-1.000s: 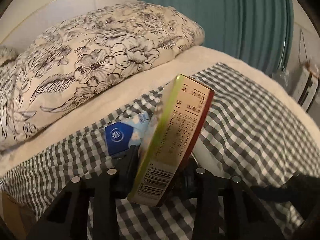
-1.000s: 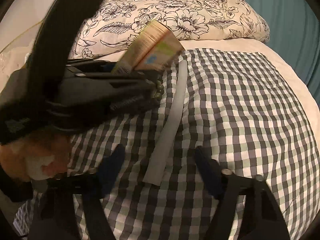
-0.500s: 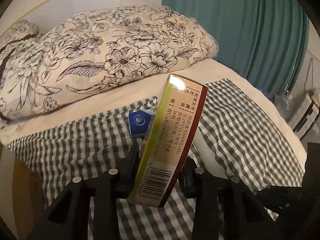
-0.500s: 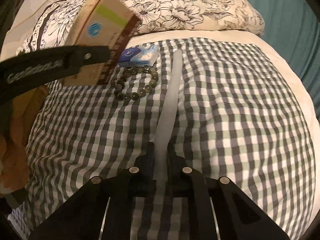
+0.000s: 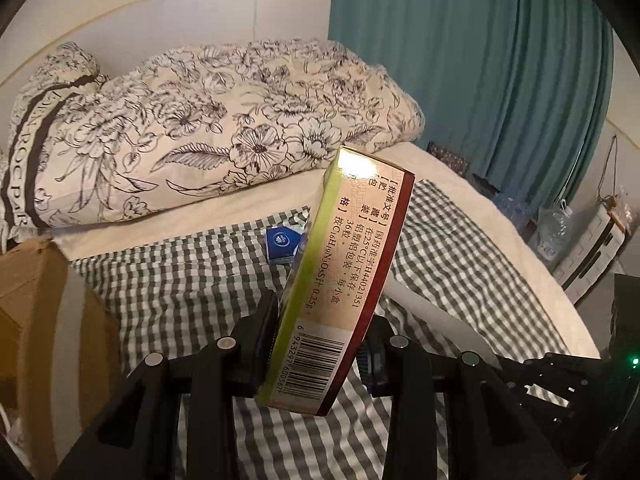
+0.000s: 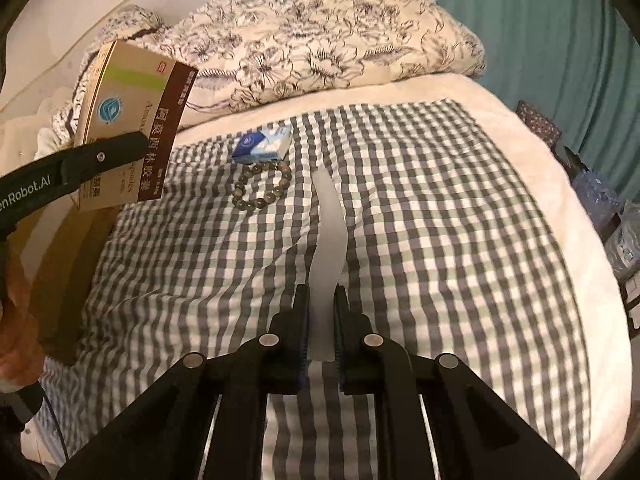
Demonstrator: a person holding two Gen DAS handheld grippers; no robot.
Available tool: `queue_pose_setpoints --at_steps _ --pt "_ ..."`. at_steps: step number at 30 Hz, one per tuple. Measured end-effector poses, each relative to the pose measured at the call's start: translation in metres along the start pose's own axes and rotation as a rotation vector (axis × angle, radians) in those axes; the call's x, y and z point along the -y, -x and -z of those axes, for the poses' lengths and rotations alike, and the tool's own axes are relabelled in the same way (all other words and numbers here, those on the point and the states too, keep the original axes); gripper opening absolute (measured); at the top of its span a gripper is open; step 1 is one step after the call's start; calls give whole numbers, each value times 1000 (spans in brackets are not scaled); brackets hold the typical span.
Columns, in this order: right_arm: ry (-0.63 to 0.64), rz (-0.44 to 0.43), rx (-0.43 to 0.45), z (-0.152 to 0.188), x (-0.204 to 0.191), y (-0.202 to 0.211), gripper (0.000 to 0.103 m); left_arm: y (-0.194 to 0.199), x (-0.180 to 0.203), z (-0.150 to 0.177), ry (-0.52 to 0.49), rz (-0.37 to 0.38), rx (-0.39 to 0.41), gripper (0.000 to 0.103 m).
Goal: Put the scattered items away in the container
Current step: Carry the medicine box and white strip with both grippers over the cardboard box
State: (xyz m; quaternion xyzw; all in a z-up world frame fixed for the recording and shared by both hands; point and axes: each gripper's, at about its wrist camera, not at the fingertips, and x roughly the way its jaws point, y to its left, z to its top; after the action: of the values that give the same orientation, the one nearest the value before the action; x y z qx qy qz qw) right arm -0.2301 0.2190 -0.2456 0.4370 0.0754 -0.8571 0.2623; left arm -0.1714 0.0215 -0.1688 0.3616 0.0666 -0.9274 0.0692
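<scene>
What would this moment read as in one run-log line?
left tongs: shut on green-and-tan cardboard medicine box | right tongs: shut on pale grey flexible strip | on bed: olive bead bracelet, blue tissue pack

Ahead of me lies a bed [image 6: 460,92] with a cream sheet, and a grey-and-white checked cloth [image 6: 440,220] is spread over its middle. A floral pillow [image 5: 224,132] rests at the head against a pale headboard [image 5: 168,20] trimmed with a thin gold line. Teal curtains [image 5: 472,60] hang to my right. The light is dim and warm.
</scene>
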Motion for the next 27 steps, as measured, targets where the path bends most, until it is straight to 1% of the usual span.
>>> queue_pose_setpoints --at_steps 8,13,20,27 --pt "-6 6 47 17 -6 48 10 46 0 12 32 -9 15 36" --pt "2 10 89 19 -14 77 10 75 -1 18 49 -28 36 36" --pt "25 10 170 12 -30 124 10 123 1 16 39 -52 93 36" --pt "58 -1 254 2 -53 169 10 171 -6 10 41 -73 158 36"
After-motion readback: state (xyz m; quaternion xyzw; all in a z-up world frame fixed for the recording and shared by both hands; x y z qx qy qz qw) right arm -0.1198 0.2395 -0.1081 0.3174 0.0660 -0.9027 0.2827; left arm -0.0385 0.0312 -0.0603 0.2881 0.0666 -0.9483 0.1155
